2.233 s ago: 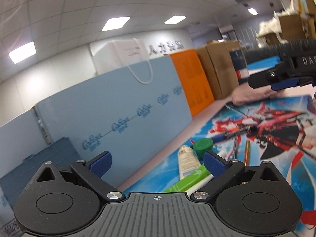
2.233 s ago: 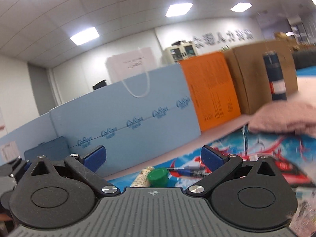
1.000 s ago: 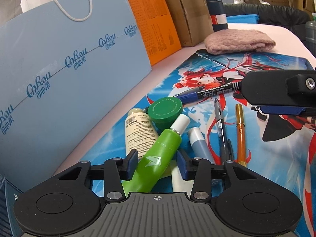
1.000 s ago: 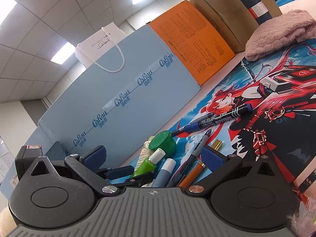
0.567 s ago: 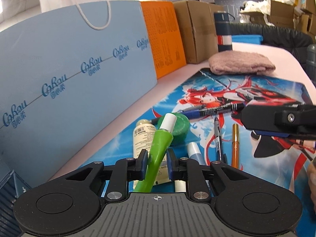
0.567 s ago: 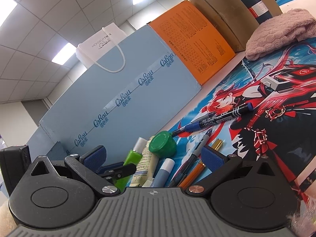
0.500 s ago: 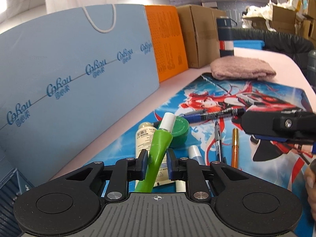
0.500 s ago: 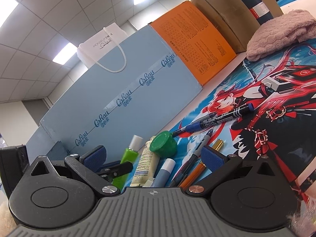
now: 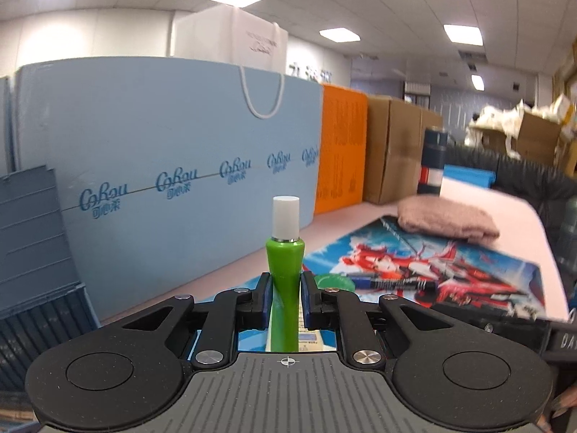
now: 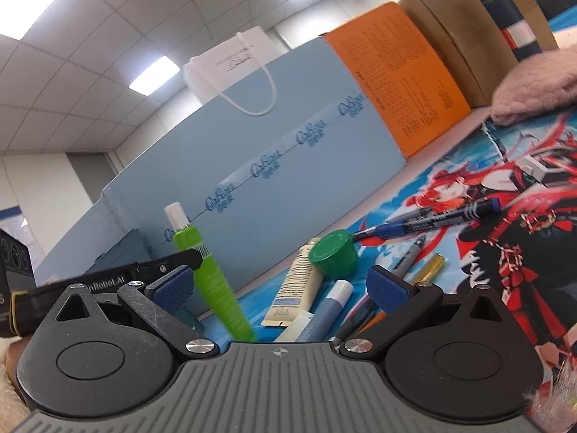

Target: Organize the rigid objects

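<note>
Pinching the green tube [image 9: 285,278] upright, white cap on top, the left gripper [image 9: 285,299] is clamping its body; the right gripper [image 10: 279,287] is gaping wide, holding nothing.

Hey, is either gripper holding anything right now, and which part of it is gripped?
The left gripper is shut on the green plastic tube with a white cap, clamping its body below the neck. The right gripper is open and holds nothing.

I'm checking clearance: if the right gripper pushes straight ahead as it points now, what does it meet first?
Probably the cream tube and blue-grey tube lying between the open fingers of the right gripper, ahead of the green cap; depth is uncertain.
</note>
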